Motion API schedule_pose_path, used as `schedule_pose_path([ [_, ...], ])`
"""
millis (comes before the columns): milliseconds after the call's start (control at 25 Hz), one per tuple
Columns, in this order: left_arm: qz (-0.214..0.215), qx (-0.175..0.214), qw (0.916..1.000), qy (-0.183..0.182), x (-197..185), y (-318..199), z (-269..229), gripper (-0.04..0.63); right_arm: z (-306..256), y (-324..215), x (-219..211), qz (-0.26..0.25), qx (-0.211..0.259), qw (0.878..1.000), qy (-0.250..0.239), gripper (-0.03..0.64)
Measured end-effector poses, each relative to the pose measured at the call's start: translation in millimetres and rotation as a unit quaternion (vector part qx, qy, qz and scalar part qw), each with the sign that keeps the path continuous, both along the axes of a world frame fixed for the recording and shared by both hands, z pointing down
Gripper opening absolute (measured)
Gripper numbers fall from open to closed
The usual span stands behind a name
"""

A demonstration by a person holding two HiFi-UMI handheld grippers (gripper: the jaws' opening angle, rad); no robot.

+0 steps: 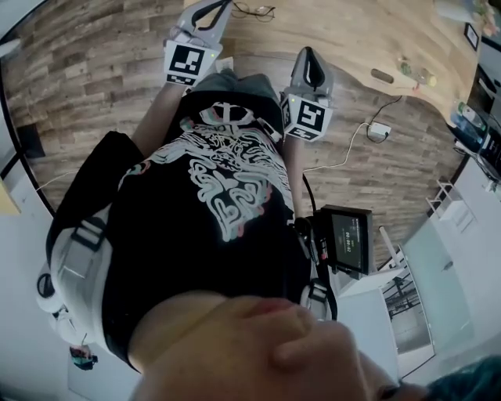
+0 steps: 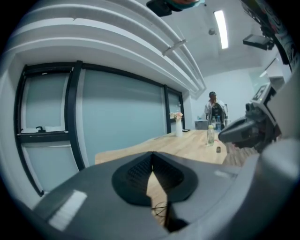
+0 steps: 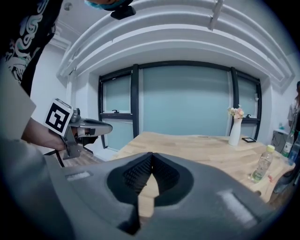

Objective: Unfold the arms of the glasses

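Thin, dark-framed glasses (image 1: 255, 10) lie on the light wooden table (image 1: 352, 35).

Glasses (image 1: 254, 11) lie on the table (image 1: 352, 35) at top centre, just right of the left gripper (image 1: 213, 9); the right gripper (image 1: 308, 56) is lower right of them

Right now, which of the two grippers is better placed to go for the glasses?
Probably the left. The left gripper points at the glasses on the table, and they show just past its closed jaws in its own view. The right gripper hangs further back and its view misses them.
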State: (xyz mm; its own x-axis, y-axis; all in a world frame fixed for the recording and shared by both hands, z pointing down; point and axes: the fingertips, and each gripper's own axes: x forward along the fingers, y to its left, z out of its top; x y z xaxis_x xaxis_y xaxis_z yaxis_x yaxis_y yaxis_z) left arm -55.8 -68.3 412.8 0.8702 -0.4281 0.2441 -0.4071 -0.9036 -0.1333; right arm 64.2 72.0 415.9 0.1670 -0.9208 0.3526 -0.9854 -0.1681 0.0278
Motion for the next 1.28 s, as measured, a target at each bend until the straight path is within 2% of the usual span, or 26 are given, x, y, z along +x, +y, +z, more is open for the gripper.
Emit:
schedule_pose_path([
  [240, -0.009, -0.009, 0.9998, -0.012, 32.6, -10.6, 20.5, -0.011, 24.4, -17.5, 33.9, -0.009, -0.012, 1.000, -0.012, 0.000],
  [520, -0.003, -0.006, 0.9995, -0.032, 41.5, -19.3, 18.8, -0.011, 34.0, -45.7, 36.1, -0.039, -0.019, 0.999, -0.017, 0.000],
  [760, 0.000, -0.050, 0.9976, -0.047, 56.7, -21.6, 50.6, -0.011, 59.1, -65.4, 40.3, -0.056, -0.039, 0.997, -0.021, 0.000],
  [1000, 0.015, -0.102, 0.9918, -0.076, 79.8, -15.9, 98.9, -0.011, 93.9, -80.9, 50.6, -0.077, -0.065, 0.995, -0.025, 0.000],
  [1280, 0.041, -0.108, 0.9867, -0.115, 79.7, 5.0, 116.9, -0.011, 107.3, -77.4, 42.5, -0.100, -0.078, 0.992, -0.027, 0.000],
])
